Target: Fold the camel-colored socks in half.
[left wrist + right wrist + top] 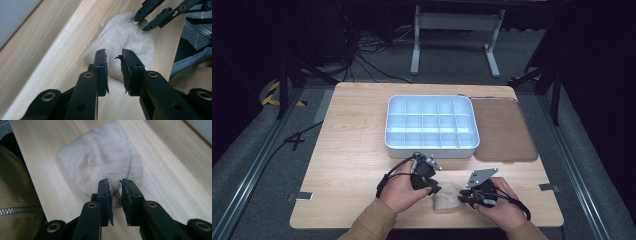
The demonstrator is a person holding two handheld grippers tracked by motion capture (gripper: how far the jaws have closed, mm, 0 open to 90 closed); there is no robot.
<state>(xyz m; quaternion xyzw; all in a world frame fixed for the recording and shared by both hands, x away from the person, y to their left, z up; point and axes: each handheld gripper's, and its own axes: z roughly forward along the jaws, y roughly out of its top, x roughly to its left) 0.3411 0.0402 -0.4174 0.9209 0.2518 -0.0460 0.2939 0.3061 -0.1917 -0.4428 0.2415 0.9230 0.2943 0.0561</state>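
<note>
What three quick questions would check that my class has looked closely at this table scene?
1. True or false: the beige cloth lies inside the white divided tray.
2. What lies on the table just right of the tray? A. a brown translucent lid B. a cup C. a book
3. Which two tools sit on either side of the cloth?

Key:
1. False; it lies on the table, nearer the person than the tray.
2. A
3. The left gripper and the right gripper, their fingers slightly apart with nothing between them.
</note>
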